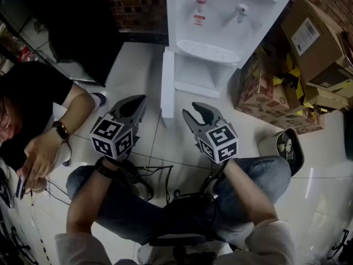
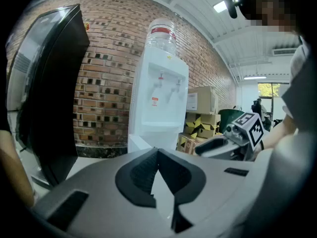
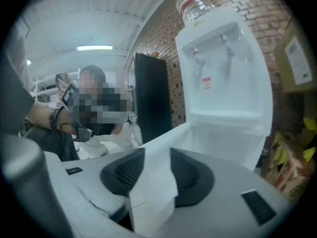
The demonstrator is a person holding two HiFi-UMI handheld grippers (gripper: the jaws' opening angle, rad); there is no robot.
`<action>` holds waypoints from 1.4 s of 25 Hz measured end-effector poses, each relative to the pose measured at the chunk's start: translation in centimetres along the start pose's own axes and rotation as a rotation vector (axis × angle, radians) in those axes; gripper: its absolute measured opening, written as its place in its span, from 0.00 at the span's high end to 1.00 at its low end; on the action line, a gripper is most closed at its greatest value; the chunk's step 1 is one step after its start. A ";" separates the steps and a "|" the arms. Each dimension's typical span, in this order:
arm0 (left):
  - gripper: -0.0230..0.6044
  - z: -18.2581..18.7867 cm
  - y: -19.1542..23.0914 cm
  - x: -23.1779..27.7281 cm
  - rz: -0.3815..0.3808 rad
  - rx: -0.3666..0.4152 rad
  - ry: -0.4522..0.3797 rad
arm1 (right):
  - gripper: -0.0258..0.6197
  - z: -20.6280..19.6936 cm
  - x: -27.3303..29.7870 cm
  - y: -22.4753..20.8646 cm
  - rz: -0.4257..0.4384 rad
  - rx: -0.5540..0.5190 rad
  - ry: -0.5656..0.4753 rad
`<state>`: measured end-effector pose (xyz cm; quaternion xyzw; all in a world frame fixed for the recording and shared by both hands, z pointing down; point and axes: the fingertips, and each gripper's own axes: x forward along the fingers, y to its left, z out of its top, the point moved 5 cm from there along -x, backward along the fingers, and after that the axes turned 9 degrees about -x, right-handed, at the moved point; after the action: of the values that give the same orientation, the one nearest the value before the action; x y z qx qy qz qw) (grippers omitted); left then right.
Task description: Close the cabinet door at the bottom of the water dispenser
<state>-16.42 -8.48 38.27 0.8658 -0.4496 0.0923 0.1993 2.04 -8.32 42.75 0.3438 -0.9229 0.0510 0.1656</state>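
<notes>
At the lower middle of the head view, two forearms are seen above denim-covered knees, a gripper held in each hand.

The left gripper point(image 1: 138, 104) is pointed up-frame. In its own view the jaw tips are seen together, only a thin wedge of floor showing behind them, and nothing is held.

The right gripper point(image 1: 194, 114) is held just right of it. Its jaws are parted a little, with nothing clamped. Through the gap only white is seen in its own view, and it cannot be told whether that is door or tile. In the head view this gripper is near the door's free edge but apart from it.

The cabinet door point(image 1: 167, 81) is found at the upper middle of the head view, standing open. It is seen edge-on as a narrow white strip. Its long axis in the frame runs from the dispenser's lower left corner down toward the grippers, and its free edge is pointed at the person. To its right the open cabinet point(image 1: 201, 70) is shown, white inside.

Above this the water dispenser point(image 1: 220, 4) is seen with two taps. A clear bottle point(image 2: 161, 33) is carried on its top.

Cardboard boxes point(image 1: 309, 37) are stacked at the upper right, with a bin point(image 1: 281, 148) below them. A brick wall point(image 1: 138, 4) is seen behind. A seated person point(image 1: 33, 93) is placed at the left edge.
</notes>
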 end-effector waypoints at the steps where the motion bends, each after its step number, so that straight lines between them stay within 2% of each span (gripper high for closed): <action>1: 0.94 0.0 0.2 -0.2 0.000 -0.017 0.000 | 0.55 -0.7 0.7 1.2 0.040 0.026 0.027; 2: 0.94 0.0 0.4 -0.3 -0.001 -0.032 0.001 | 0.46 -1.3 1.4 2.4 0.072 0.042 0.055; 4: 0.94 0.0 0.6 -0.5 -0.004 -0.048 0.004 | 0.38 -2.6 2.7 4.5 0.095 0.030 0.108; 8: 0.94 0.2 -0.1 -0.8 -0.027 -0.026 0.005 | 0.38 -2.8 4.9 6.4 0.007 -0.001 0.138; 13: 0.94 0.9 -1.7 -0.9 -0.067 0.058 -0.015 | 0.38 -1.7 7.1 6.8 -0.062 -0.016 0.154; 14: 0.94 1.1 -2.1 -0.9 -0.074 0.076 -0.020 | 0.40 -1.8 7.1 6.6 -0.072 -0.032 0.164; 15: 0.94 1.2 -2.3 -1.0 -0.077 0.092 -0.024 | 0.53 -1.9 7.0 6.4 -0.079 -0.058 0.171; 18: 0.94 1.7 -2.5 -1.3 -0.078 0.109 -0.033 | 0.55 -2.2 6.2 5.8 -0.089 -0.122 0.177; 25: 0.94 1.6 -1.9 -1.4 -0.065 0.082 -0.041 | 0.60 -3.2 3.2 3.3 -0.164 -0.158 0.138; 35: 0.94 0.8 -2.8 0.6 -0.093 0.082 -0.007 | 0.63 -4.6 0.1 -1.2 -0.264 -0.090 0.147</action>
<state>-13.75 -7.84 37.04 0.8934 -0.4056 0.0985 0.1660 4.04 -8.33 47.10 0.4495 -0.8566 0.0125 0.2532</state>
